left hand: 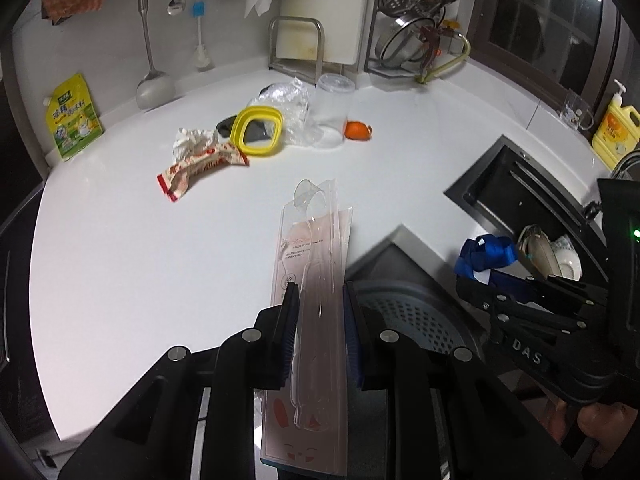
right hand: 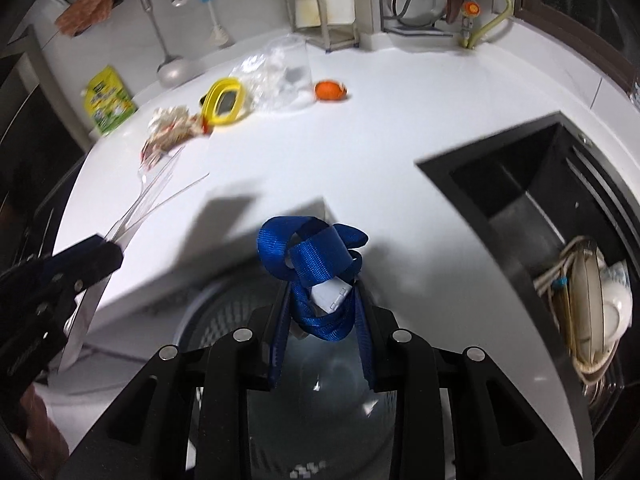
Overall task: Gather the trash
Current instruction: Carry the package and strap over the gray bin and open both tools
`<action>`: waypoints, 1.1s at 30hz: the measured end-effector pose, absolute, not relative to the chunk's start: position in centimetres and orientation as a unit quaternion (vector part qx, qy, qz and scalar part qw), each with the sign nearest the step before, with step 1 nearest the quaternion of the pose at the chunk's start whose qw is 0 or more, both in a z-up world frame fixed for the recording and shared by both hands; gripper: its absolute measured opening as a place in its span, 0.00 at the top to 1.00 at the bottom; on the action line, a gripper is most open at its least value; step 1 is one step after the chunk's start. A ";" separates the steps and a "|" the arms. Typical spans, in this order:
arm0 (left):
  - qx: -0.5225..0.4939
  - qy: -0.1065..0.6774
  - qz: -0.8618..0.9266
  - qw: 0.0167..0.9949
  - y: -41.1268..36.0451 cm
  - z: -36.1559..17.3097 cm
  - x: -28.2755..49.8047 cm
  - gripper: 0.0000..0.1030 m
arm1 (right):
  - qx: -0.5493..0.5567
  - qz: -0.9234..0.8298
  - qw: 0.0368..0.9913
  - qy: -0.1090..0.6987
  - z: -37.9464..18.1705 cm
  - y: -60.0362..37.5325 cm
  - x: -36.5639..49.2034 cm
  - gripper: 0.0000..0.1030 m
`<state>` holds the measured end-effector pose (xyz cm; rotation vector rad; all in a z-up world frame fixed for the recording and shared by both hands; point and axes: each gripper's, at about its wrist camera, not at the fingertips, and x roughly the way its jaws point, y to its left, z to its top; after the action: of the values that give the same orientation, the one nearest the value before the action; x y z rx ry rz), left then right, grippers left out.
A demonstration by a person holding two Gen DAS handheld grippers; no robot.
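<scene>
A clear toothbrush package point(left hand: 310, 288) is pinched between the left gripper point(left hand: 318, 292) jaws, above the perforated bin point(left hand: 404, 316) at the worktop point(left hand: 140, 240) edge. Beside it, the right gripper point(right hand: 322, 292) jaws clamp a blue strap point(right hand: 310, 252).

Left gripper point(left hand: 320, 300) is clamped shut, right gripper point(right hand: 322, 300) pinched closed too, both held side by side. Bare fingers point(left hand: 600, 424), blurry, probably wrap the right handle.

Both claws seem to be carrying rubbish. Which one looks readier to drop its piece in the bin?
Probably the right claw: its blue strap hangs directly above the perforated bin. The left claw, holding the clear toothbrush package, is mostly over the counter.
</scene>
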<state>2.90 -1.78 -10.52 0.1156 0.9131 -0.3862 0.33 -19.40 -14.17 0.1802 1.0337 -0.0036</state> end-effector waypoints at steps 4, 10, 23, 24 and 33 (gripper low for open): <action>0.062 0.445 -0.176 0.876 -2.1 -11.0 0.7 0.79 | 0.070 0.008 0.861 0.503 -14.9 -19.4 -2.5 0.72; 0.061 0.463 -0.169 0.868 -2.5 -12.2 -2.2 0.79 | 0.072 0.022 0.850 0.521 -16.6 -19.6 -5.4 0.72; 0.047 0.518 -0.154 0.840 -3.0 -15.8 -4.3 0.79 | 0.081 0.048 0.821 0.563 -19.6 -20.1 -7.6 0.72; 0.047 0.520 -0.154 0.839 -3.1 -16.0 -4.4 0.79 | 0.080 0.050 0.819 0.566 -19.8 -20.1 -7.6 0.72; 0.041 0.539 -0.149 0.828 -3.2 -16.8 -4.2 0.78 | 0.079 0.065 0.810 0.578 -20.6 -19.7 -7.4 0.72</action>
<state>-4.15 -3.23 -16.84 0.0878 1.1433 -0.3162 -7.45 -19.72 -20.61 0.1684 1.2353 0.1382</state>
